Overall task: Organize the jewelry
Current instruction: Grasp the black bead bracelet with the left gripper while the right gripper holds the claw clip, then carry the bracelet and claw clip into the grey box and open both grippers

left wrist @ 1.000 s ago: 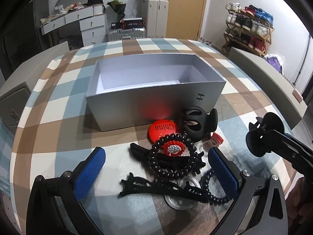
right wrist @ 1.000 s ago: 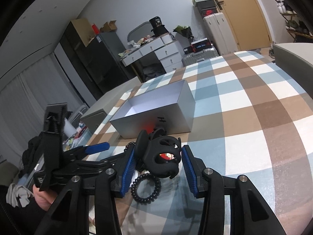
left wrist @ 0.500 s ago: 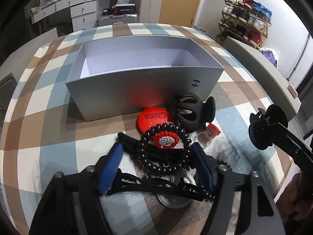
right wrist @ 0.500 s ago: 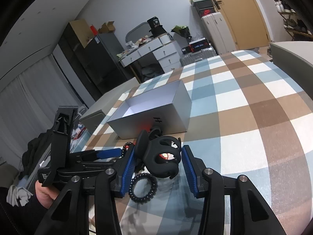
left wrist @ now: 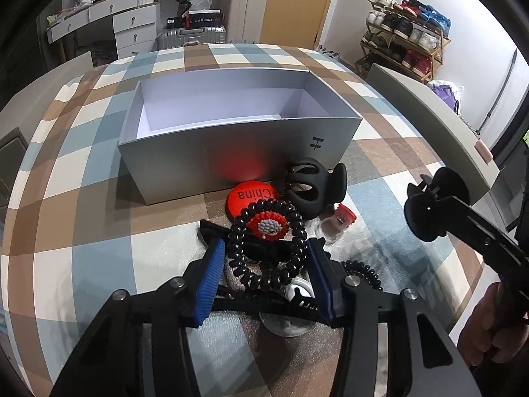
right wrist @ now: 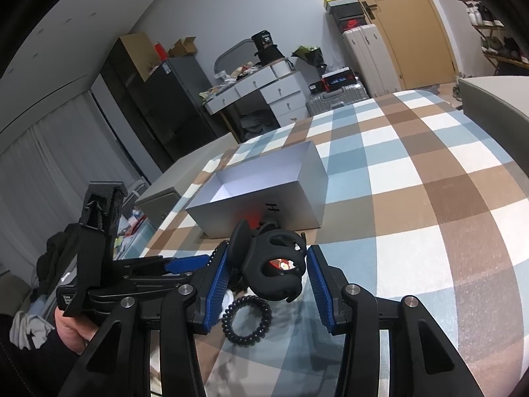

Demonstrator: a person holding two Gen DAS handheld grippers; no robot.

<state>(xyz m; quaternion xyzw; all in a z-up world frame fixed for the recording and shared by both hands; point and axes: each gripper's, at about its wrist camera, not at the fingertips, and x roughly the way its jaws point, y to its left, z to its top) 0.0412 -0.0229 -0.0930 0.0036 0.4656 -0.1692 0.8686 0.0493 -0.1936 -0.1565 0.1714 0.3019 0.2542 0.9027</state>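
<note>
Home bedroom/storage room: white drawer dresser point(left wrist: 132, 26) upper left, silver hard-shell suitcase point(left wrist: 191, 36), wooden shoe rack point(left wrist: 403, 43) upper right, plaid-cloth tabletop point(left wrist: 82, 172).

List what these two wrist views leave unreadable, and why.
- Left wrist view: silver box floor nearest us, hidden by its front wall.
- Left wrist view: round silvery piece, mostly under the left claw and a long black clip.
- Left wrist view: small jar label, too small.
- Left wrist view: whether the left claw's pads touch the spiral hair tie, unclear.
</note>
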